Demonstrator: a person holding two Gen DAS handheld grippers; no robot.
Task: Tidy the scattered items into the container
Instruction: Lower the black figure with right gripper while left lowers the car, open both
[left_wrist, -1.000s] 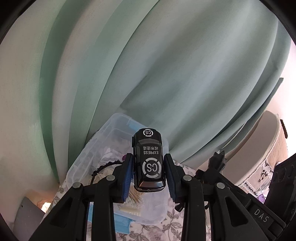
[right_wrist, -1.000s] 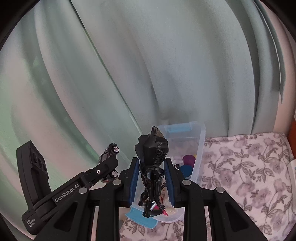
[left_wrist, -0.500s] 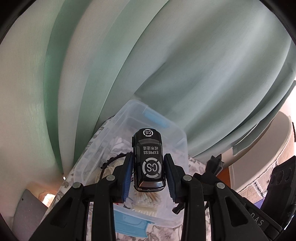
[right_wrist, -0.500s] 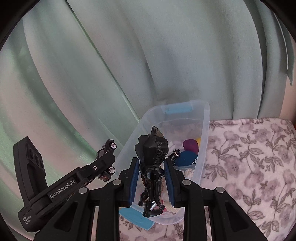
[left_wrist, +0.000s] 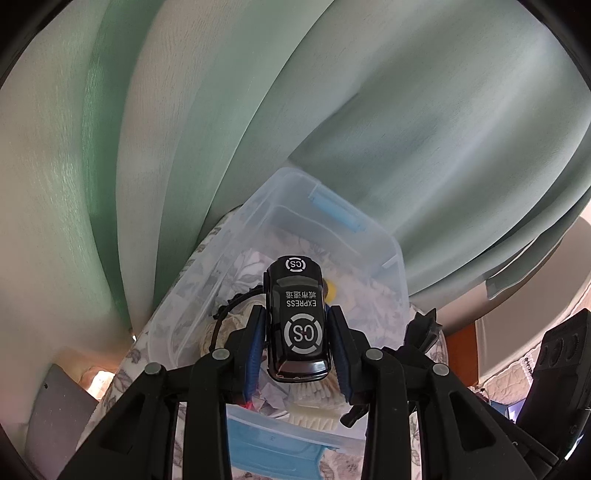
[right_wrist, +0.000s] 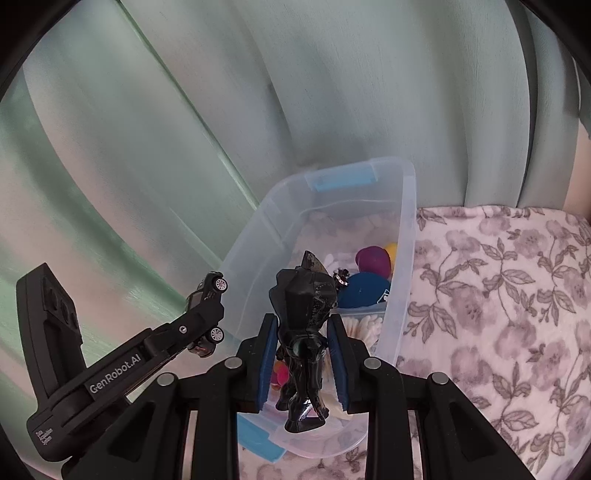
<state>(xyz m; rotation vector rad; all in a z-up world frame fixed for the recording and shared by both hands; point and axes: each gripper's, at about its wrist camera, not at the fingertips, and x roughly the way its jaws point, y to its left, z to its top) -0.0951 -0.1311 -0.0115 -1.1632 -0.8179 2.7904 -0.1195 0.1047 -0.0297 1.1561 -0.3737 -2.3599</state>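
Ahead of and below both pairs of tongs the clear plastic bin (right_wrist: 400, 258) stands open-topped — nothing covers its mouth. The left tongs (left_wrist: 297, 345) are filled by a black toy car (left_wrist: 297, 325), the right tongs (right_wrist: 302, 363) by a black figurine (right_wrist: 303, 325), so neither has spare room between its pads. Inside the bin, colored balls (right_wrist: 371, 273) crowd the wall to the right of the right tongs, and a bundle of cotton swabs (right_wrist: 362, 326) lies just past the figurine. Beyond the bin's far end the green curtain (right_wrist: 258, 92) closes off the way. To the right of the right tongs the floral cloth (right_wrist: 498, 295) lies bare — open passage there.
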